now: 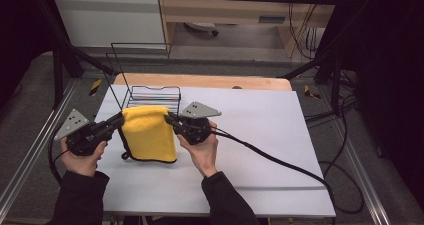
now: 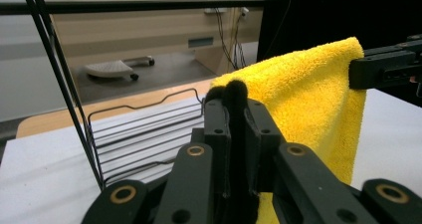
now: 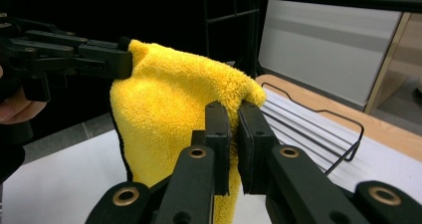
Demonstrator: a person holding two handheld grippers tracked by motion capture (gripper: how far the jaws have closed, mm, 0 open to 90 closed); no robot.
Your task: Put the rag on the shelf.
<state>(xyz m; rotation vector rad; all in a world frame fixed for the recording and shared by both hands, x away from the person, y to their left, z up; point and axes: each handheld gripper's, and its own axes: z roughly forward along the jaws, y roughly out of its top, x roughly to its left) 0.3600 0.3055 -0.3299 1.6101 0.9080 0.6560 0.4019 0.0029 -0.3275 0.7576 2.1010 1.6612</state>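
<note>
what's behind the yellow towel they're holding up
A black wire rack stands on the white table right behind the yellow towel. The towel covers the rack's lower front edge.

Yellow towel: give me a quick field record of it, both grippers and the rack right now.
towel: yellow towel, folded, held up by its two top corners, hanging; lower edge seems to rest on the table
left gripper: left gripper shut on the towel's left top corner
right gripper: right gripper shut on the towel's right top corner
rack: black wire rack on the table just behind the towel
table: white table, wooden strip at its far edge
cable: black cable trailing from the right gripper across the table
</note>
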